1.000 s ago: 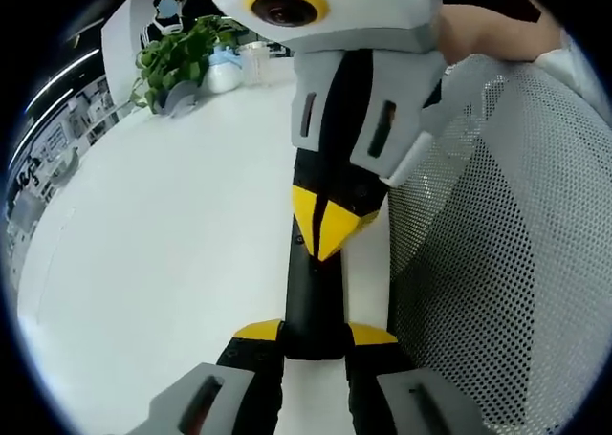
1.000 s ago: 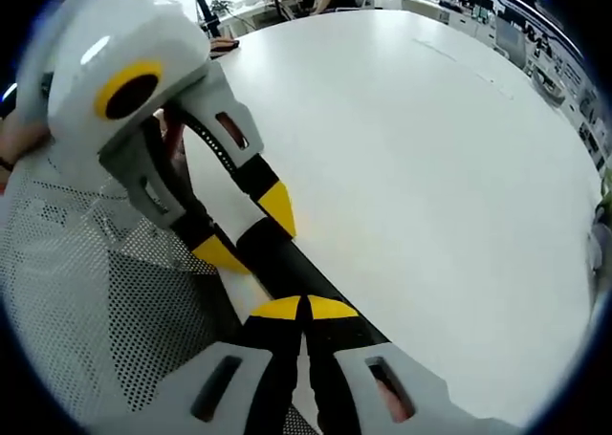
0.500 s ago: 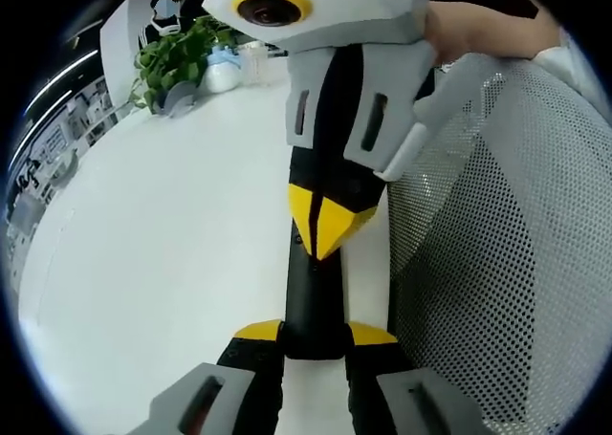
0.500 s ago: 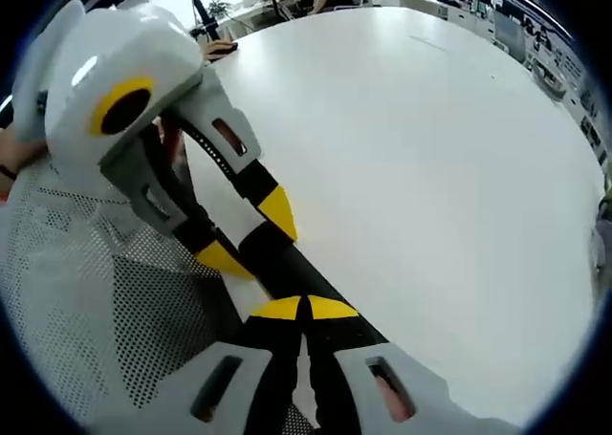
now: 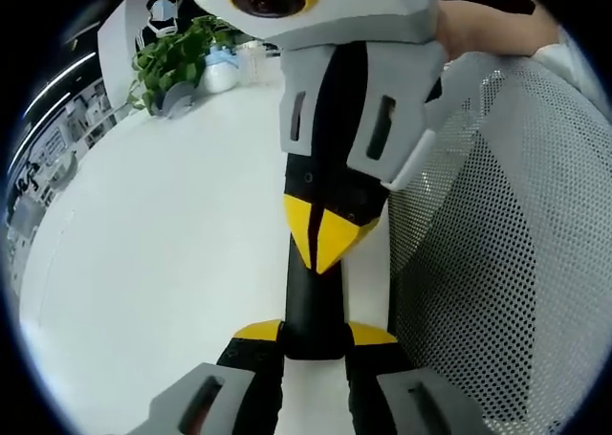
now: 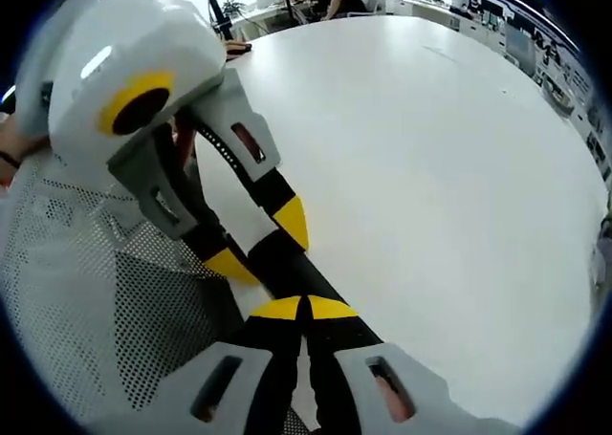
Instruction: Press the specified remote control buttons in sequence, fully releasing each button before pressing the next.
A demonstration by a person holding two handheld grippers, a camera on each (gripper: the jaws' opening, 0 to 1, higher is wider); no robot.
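Observation:
A long black remote (image 5: 316,306) lies lengthwise between the yellow tips of my left gripper (image 5: 316,335), which is shut on its near end. My right gripper (image 5: 320,239) comes down from the top of the left gripper view with its yellow tips closed together, resting on the remote's upper face. In the right gripper view, my right gripper (image 6: 304,308) is shut, its tips against the remote (image 6: 287,263). The left gripper (image 6: 260,244) enters from the left and clamps the remote. The buttons are hidden under the tips.
A large white round table (image 5: 163,225) spreads underneath. A white mesh chair back (image 5: 497,263) stands close beside the grippers. A potted plant (image 5: 177,57) and a small white-and-blue object (image 5: 225,70) sit at the table's far edge. A hand (image 5: 488,24) holds the right gripper.
My right gripper's closed tips have shifted slightly along the remote towards my left gripper's tips. The left gripper's hold on the remote is unchanged.

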